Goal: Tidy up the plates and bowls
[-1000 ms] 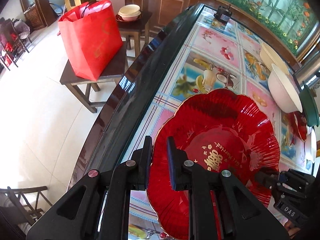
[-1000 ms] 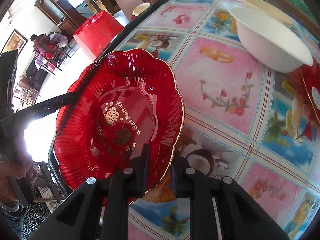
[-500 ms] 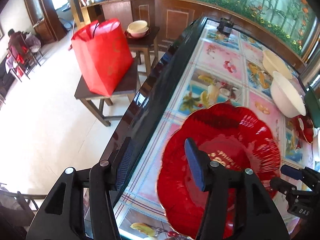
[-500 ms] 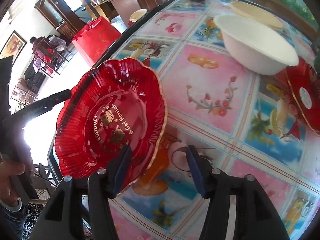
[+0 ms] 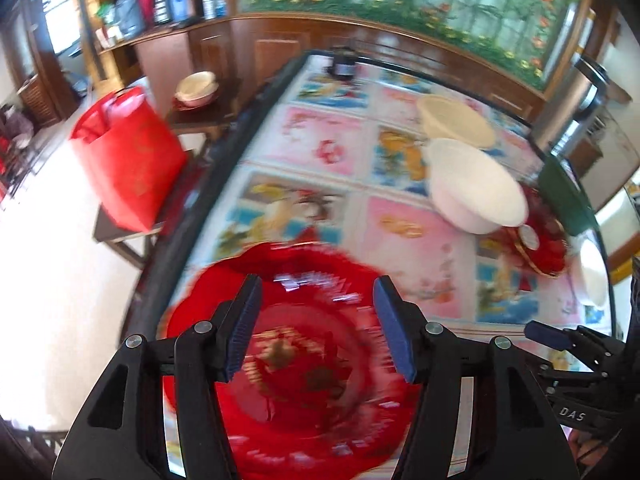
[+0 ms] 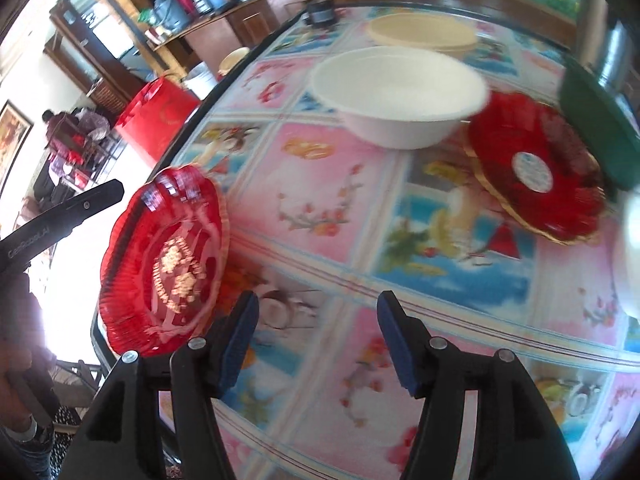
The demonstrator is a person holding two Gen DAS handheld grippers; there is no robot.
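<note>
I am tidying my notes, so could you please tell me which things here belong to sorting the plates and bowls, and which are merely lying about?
Part of the job:
red scalloped plate
white bowl
cream bowl
second red plate

Lying about:
red bag
green lid

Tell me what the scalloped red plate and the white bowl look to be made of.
Scalloped red plate: likely translucent glossy plastic; the ribbed rim shows bright glints, gold print at centre. White bowl: matte, thin-walled, no shine; possibly paper pulp or plastic, hard to tell.
</note>
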